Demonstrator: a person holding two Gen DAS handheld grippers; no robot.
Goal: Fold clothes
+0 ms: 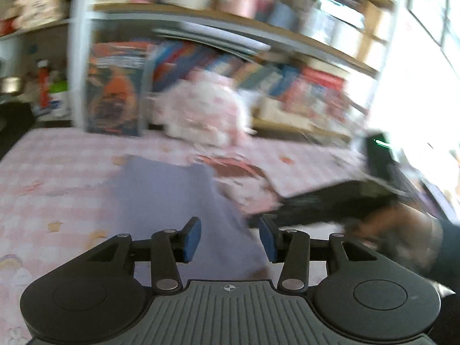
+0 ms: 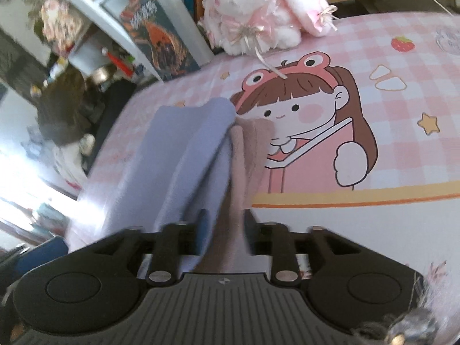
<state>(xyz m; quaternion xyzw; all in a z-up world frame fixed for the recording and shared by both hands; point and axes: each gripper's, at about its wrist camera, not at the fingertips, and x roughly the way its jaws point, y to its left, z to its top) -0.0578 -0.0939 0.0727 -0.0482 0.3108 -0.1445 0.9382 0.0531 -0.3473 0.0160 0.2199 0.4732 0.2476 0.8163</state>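
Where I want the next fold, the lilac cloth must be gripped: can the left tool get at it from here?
Probably yes. The left tool stands open with the soft lilac cloth straight ahead on the pink checked mat, nothing between; the right tool is off to the side.

We see our right gripper (image 2: pixel 222 234) with jaws parted around a lavender cloth (image 2: pixel 184 155) and a dusty-pink cloth (image 2: pixel 250 155) on the pink checked cartoon-girl sheet (image 2: pixel 388 149). A white-and-pink plush bunny (image 2: pixel 258 14) sits beyond, beside upright books (image 2: pixel 161 37).
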